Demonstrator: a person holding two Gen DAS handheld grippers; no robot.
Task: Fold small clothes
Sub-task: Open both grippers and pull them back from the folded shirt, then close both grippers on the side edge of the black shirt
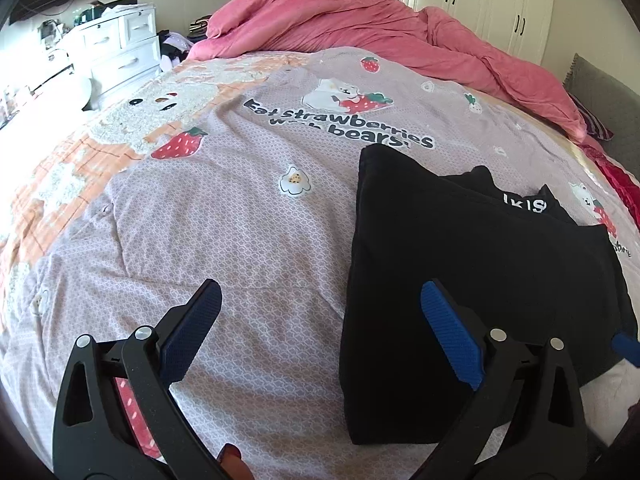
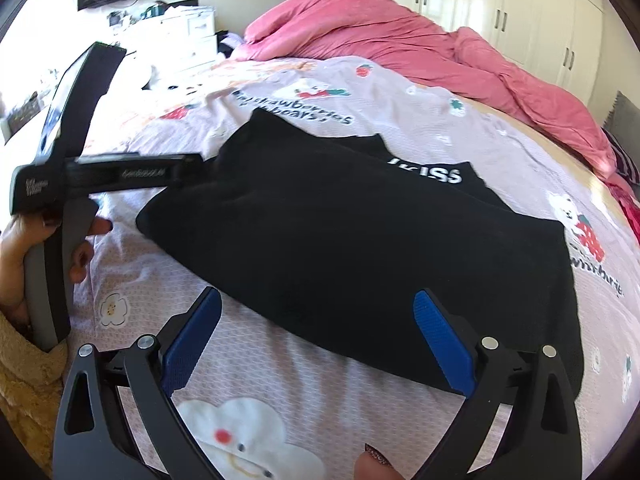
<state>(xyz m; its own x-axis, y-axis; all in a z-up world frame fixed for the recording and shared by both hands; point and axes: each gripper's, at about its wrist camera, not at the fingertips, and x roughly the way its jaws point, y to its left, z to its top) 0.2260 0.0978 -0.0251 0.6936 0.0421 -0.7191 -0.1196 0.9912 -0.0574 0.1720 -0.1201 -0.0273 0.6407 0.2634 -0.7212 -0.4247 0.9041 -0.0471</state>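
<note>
Bedroom shot, bear-and-strawberry bedspread (image 1: pixel 248 216) with a folded black garment (image 2: pixel 352 248) lying centre-right on it.

White lettering on the garment is half tucked under a fold, can't read it fully. Left gripper (image 1: pixel 320 332) and right gripper (image 2: pixel 318 336) both gape wide, holding nothing. Pink duvet (image 1: pixel 360 20) is bunched along the top, white dresser (image 1: pixel 120 48) upper left, washed out.
</note>
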